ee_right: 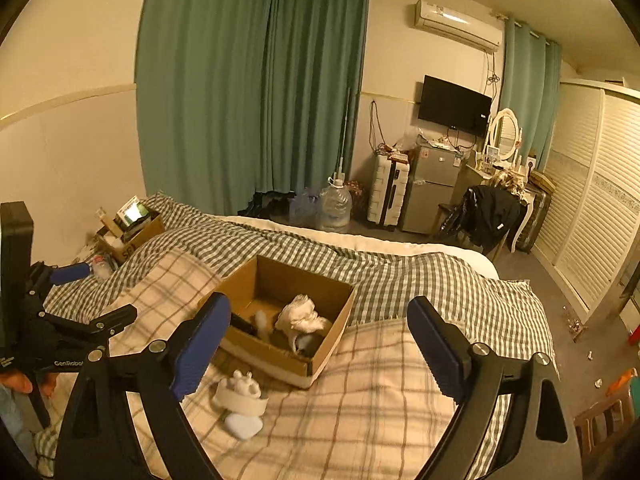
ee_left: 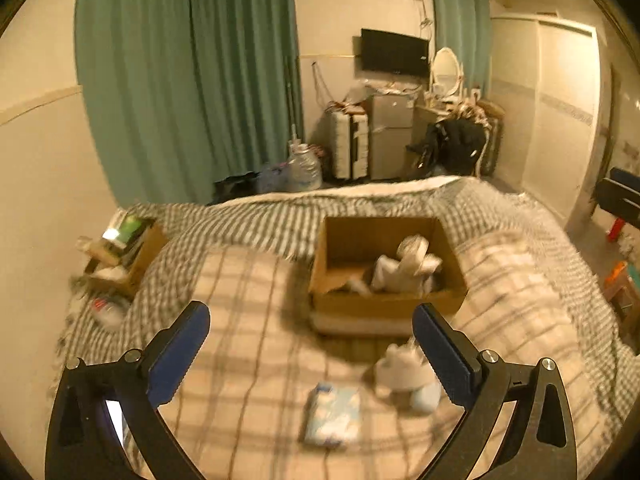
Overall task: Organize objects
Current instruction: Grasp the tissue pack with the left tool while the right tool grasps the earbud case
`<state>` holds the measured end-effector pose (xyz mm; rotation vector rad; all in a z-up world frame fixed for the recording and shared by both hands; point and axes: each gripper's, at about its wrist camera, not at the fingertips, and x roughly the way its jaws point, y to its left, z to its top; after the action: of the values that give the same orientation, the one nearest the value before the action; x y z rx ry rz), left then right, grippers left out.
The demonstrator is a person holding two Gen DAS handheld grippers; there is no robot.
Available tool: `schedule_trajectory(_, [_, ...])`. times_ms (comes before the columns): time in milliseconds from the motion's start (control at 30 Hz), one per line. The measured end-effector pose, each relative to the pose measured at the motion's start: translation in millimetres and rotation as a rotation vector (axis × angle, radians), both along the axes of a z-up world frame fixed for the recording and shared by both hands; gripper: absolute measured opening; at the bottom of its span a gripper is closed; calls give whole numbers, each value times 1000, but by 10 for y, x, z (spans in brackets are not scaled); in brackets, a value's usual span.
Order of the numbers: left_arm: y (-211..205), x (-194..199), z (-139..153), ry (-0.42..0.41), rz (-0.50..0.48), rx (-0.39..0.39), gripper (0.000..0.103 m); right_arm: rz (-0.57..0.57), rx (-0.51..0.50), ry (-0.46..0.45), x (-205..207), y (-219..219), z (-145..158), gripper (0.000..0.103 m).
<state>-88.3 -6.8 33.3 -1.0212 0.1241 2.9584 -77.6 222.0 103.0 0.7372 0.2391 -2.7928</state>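
Observation:
An open cardboard box (ee_left: 384,304) (ee_right: 240,284) sits on the plaid bed and holds a crumpled white bag (ee_left: 408,268) (ee_right: 302,314) and small dark items. In front of it lie a white ornament on a pale blue base (ee_left: 404,372) (ee_right: 240,398) and a light blue packet (ee_left: 334,414). My left gripper (ee_left: 312,340) is open and empty, above the bed before the box; the ornament is by its right finger. It also shows in the right wrist view (ee_right: 76,280). My right gripper (ee_right: 318,340) is open and empty, hovering near the box.
A second box of items (ee_left: 124,248) (ee_right: 132,232) stands by the wall at the bed's far left. Beyond the bed are green curtains, water jugs (ee_right: 334,204), a white suitcase (ee_right: 388,188), a small fridge, a dressing table and a chair with dark clothes.

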Motion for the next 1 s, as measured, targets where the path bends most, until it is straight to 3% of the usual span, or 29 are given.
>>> schedule_trajectory(200, [-37,242,-438,-36,54,60,103,-10,-32,-47,206,-5,-581,93])
schedule_trajectory(333, [32,208,-785,-59,88,40,103,-26,-46,-117,109,-43,-1034,93])
schedule_trajectory(467, [113,103,-1045,-89,87,26,103,-23,-5,-140,-17,-163,-1282,93])
schedule_trajectory(567, [183,27,-1248,-97,81,-27,103,-31,24,-138,-96,-232,-1447,93])
schedule_trajectory(667, [214,-45,-1508,-162,46,-38,102,-24,28,-182,-173,-270,-1663,93])
schedule_trajectory(767, [176,-133,-1740,-248,24,-8,81,-14,19,-253,-268,-295,-1891,93])
schedule_trajectory(800, [144,-167,-1799,-278,26,8,60,-11,16,-272,-299,-306,-1944,93])
schedule_trajectory(833, [99,-177,-1824,-287,40,28,56,-3,14,-299,-335,-326,-2015,93])
schedule_trajectory(1000, [-43,-59,-1636,-223,57,119,55,44,24,-362,-421,-458,-2192,93])
